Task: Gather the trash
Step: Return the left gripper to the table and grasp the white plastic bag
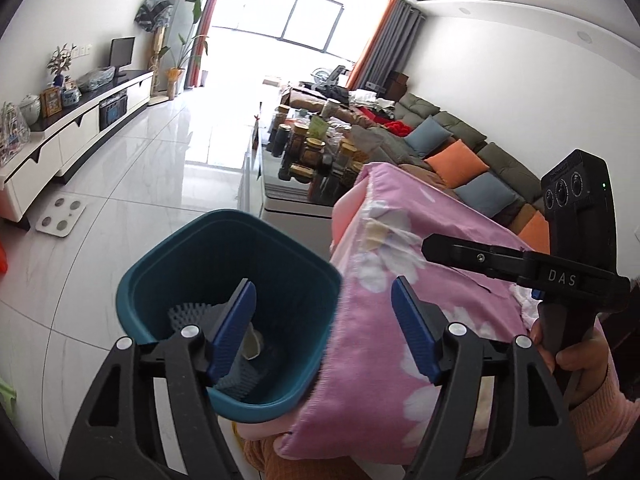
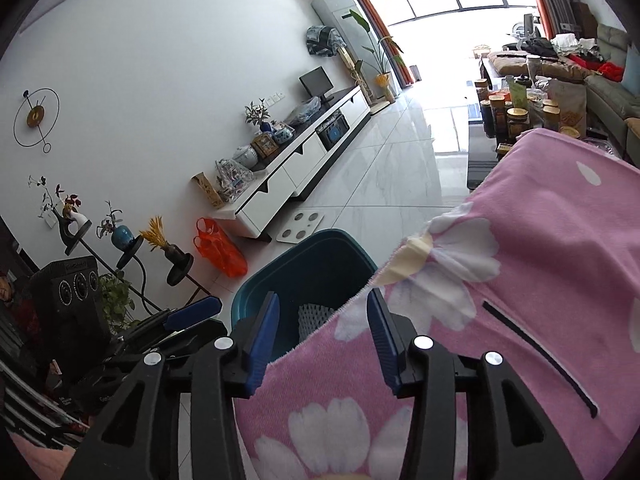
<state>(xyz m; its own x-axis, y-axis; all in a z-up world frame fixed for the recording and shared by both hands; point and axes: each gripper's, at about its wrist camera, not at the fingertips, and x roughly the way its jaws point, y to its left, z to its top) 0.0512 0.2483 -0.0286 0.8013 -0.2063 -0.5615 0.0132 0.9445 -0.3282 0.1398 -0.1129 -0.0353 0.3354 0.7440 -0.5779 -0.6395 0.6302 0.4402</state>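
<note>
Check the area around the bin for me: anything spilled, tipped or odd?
Nothing spilled that I can see. The teal bin stands upright on the floor with trash inside, tight against the pink floral cloth. Both grippers, left and right, are open and empty. The orange bag lies slumped by the TV cabinet.

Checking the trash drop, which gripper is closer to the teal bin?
Left. The left gripper hangs right over the teal bin; the right gripper sits beside it, over the pink floral cloth.

Bright window point(image 1: 296, 20), marble floor point(image 1: 132, 184), grey sofa point(image 1: 460, 128).
</note>
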